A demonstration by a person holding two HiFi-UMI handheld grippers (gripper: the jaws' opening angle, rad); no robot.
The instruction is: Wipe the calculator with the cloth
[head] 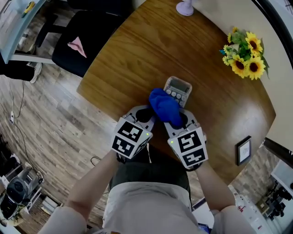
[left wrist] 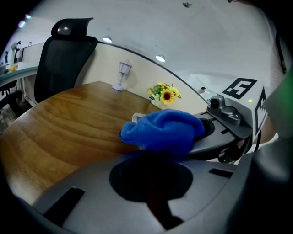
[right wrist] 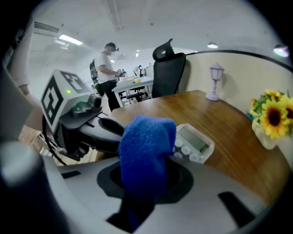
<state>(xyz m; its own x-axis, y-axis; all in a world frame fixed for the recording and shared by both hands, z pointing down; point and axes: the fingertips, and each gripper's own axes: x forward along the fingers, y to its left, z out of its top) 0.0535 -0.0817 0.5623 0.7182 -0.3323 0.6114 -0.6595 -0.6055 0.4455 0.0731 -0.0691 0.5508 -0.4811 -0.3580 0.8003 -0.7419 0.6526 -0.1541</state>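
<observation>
The grey calculator (head: 178, 87) lies on the wooden table (head: 137, 59), its display end pointing away from me. A bunched blue cloth (head: 164, 106) covers its near end. My right gripper (head: 176, 119) is shut on that cloth; in the right gripper view the cloth (right wrist: 144, 151) rises out of the jaw slot, with the calculator (right wrist: 194, 142) just beyond it. My left gripper (head: 144, 115) sits close beside the right one at the table's near edge. Its jaws look shut with nothing between them. From the left gripper view the cloth (left wrist: 162, 130) hides most of the calculator (left wrist: 136, 118).
A bunch of sunflowers (head: 244, 55) stands at the far right of the table, a small white lamp (head: 185, 7) at the far edge, and a framed picture (head: 243, 150) near the right edge. A black office chair (head: 87, 36) is off the table's left. A person (right wrist: 107, 64) stands at desks beyond.
</observation>
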